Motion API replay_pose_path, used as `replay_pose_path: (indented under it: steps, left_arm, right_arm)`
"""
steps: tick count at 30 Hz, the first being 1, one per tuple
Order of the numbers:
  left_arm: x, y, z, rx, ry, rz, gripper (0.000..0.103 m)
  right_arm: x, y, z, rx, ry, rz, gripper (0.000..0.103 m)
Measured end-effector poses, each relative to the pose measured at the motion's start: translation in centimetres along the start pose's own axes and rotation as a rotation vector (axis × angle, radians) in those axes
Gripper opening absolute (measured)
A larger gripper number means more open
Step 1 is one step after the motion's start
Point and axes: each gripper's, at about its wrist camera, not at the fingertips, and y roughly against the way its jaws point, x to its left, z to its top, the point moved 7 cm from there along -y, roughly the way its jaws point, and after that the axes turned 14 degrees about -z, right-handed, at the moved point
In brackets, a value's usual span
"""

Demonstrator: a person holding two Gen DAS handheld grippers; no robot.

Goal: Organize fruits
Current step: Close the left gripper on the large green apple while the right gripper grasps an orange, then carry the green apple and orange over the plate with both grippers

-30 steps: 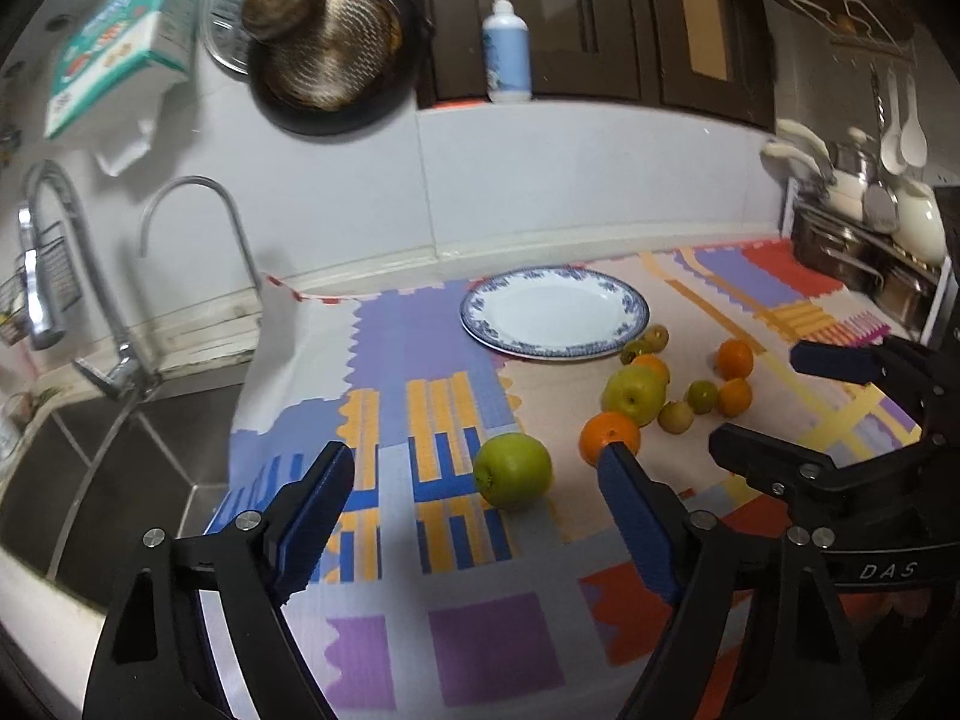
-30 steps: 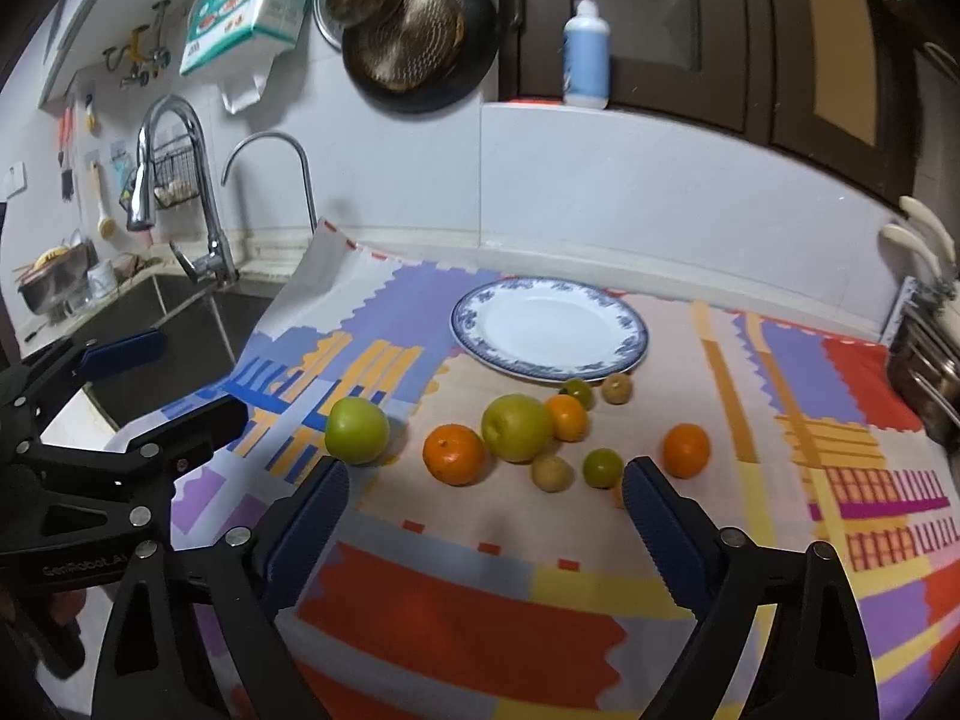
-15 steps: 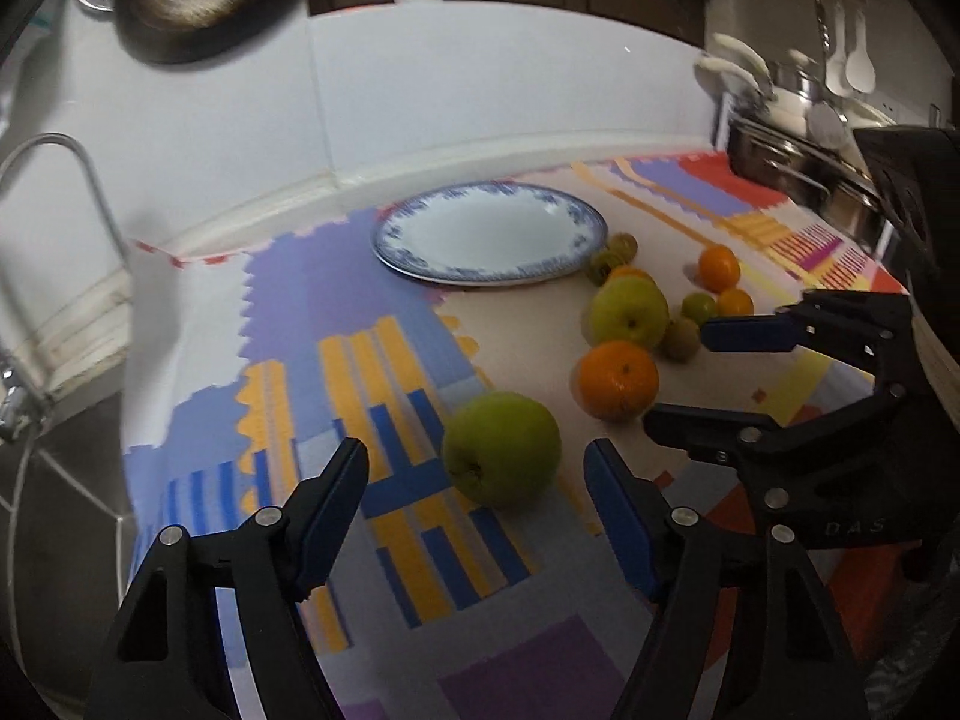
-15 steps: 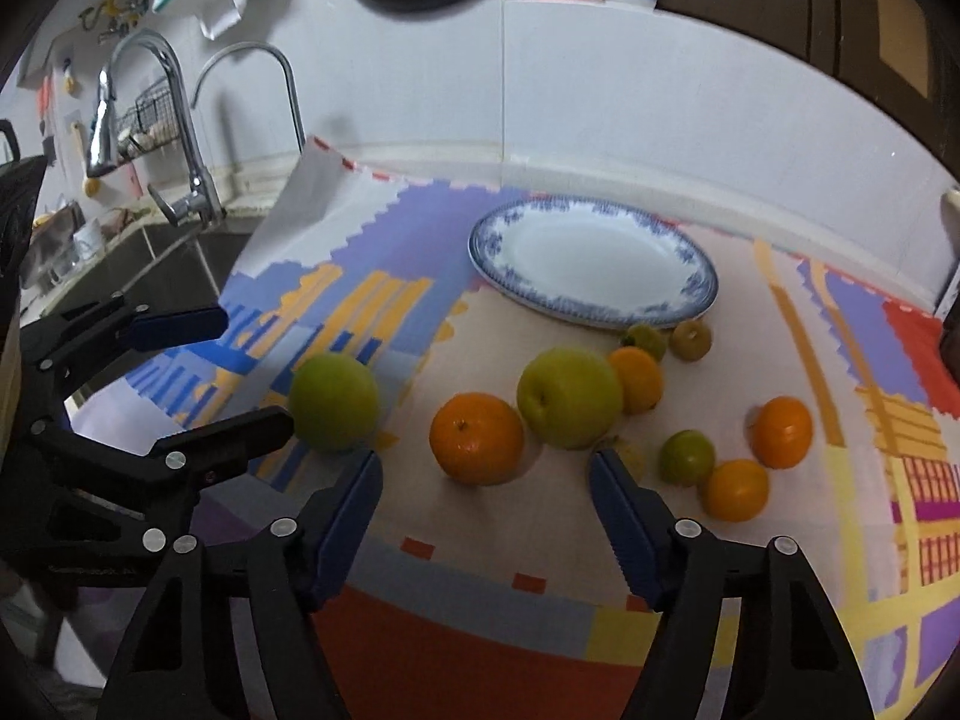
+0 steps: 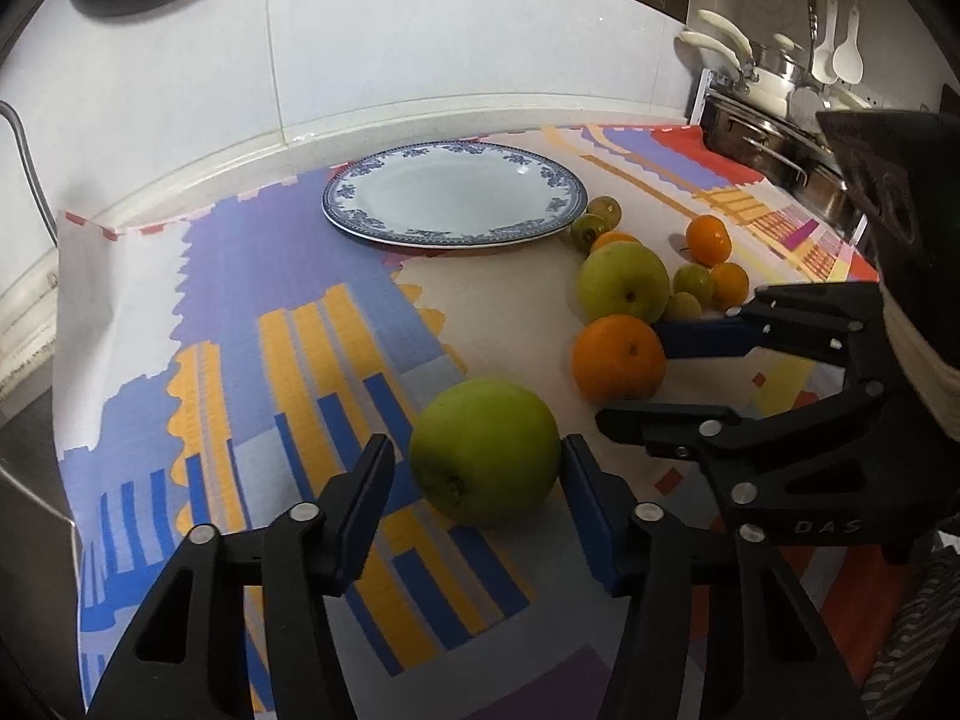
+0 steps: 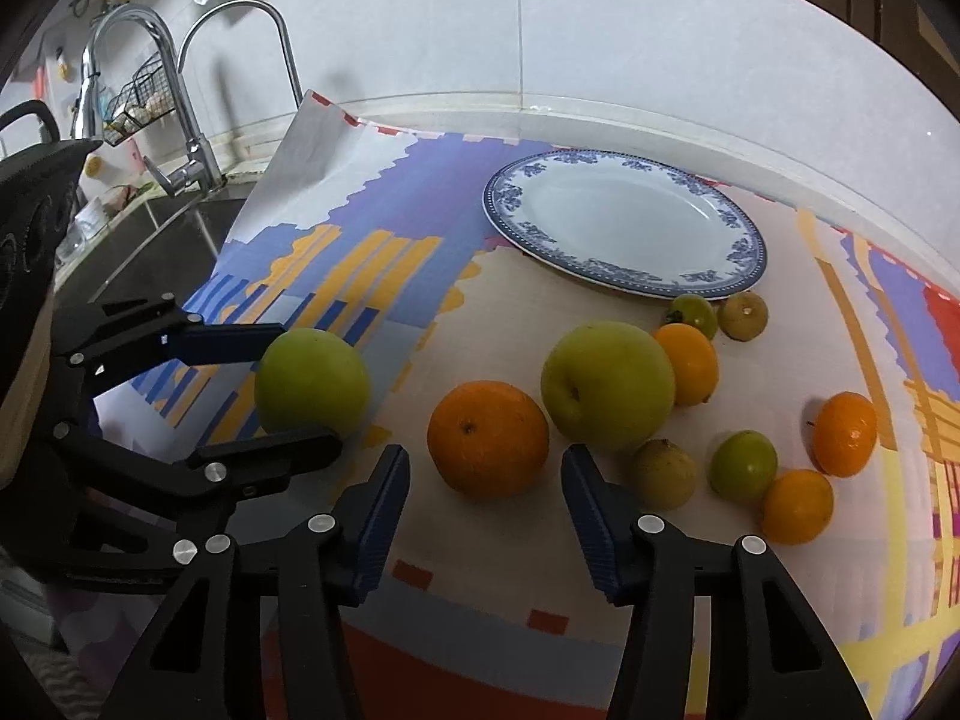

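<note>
1. A green apple (image 5: pixel 485 450) lies on the patterned cloth (image 5: pixel 312 324) that covers the counter, on the sink side of the fruit group and apart from the rest.
2. The left claw (image 5: pixel 474 468) is spread wide around this apple, one blue-padded finger on each side. The right-hand pad looks to be at the apple's skin; a narrow gap shows on the other side. It grips nothing.
3. A large orange (image 6: pixel 487 437) sits just beyond the tips of the right claw (image 6: pixel 486 480), which also stands wide open, with nothing held.
4. Touching or nearly touching that orange is a second, yellower green apple (image 6: pixel 607 383), with a small orange fruit (image 6: pixel 690 363) pressed against its far side.
5. Two small green-brown fruits (image 6: pixel 717 315) lie just beside the rim of the plate (image 6: pixel 744 252).
6. Further right, near one another, are a pale small fruit (image 6: pixel 663 474), a small green one (image 6: pixel 744 465), and two small oranges (image 6: pixel 798 505), (image 6: pixel 845 432).
7. The white plate with a blue border holds no fruit and rests on the cloth toward the wall.
8. A tap (image 6: pixel 180 90) and sink (image 6: pixel 150 240) lie left of the cloth; pots (image 5: pixel 774 138) stand at the right end.
</note>
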Motion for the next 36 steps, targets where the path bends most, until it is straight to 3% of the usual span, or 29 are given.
replay_pose_path:
  steps: [9, 22, 36]
  left_arm:
    - [0.0, 0.1, 0.0, -0.006, 0.024, 0.015, 0.049]
    - [-1.3, 2.8, 0.0, -0.072, 0.137, 0.137, 0.049]
    - [-3.9, 4.8, 5.0, -0.196, 0.17, 0.235, 0.049]
  right_arm:
    - [0.0, -0.3, -0.1, 0.001, -0.016, 0.012, 0.043]
    - [-0.4, 2.2, 0.0, -0.052, 0.013, 0.056, 0.043]
    - [-5.1, 6.0, 2.6, -0.163, -0.004, 0.038, 0.043]
